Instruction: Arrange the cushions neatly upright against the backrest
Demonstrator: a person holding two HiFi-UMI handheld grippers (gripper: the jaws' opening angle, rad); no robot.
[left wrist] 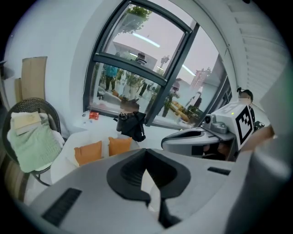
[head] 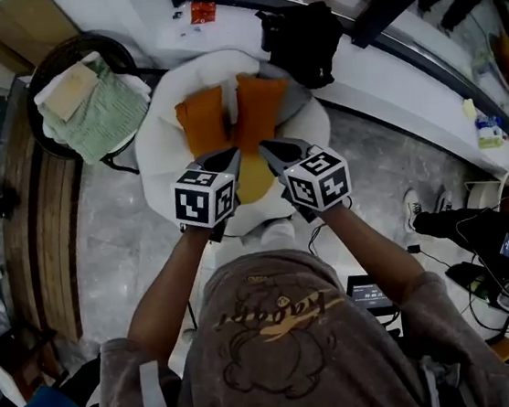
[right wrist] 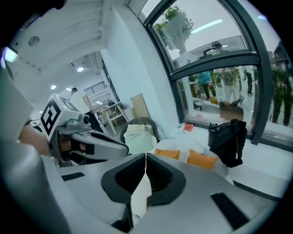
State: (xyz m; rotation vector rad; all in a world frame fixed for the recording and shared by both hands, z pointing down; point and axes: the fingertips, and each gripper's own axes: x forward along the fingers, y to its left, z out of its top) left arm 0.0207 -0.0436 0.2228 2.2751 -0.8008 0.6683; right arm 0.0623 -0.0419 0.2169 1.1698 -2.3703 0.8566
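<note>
Two orange cushions (head: 203, 121) (head: 261, 107) stand side by side against the backrest of a round white armchair (head: 158, 154). A yellower cushion (head: 254, 181) lies on the seat in front, partly hidden by the grippers. My left gripper (head: 232, 156) and right gripper (head: 272, 150) hover close together above the seat, both shut with nothing in them. In the left gripper view the shut jaws (left wrist: 146, 151) point toward the two cushions (left wrist: 88, 152) (left wrist: 120, 145). From the right gripper (right wrist: 145, 158), the same cushions (right wrist: 167, 154) (right wrist: 201, 158) show beyond its jaws.
A wicker chair holding a green blanket (head: 96, 111) stands left of the armchair. A black backpack (head: 303, 40) rests on the white window ledge behind it, near a red packet (head: 202, 11). A wooden bench (head: 41, 224) runs along the left. Cables and gear (head: 493, 270) lie at the right.
</note>
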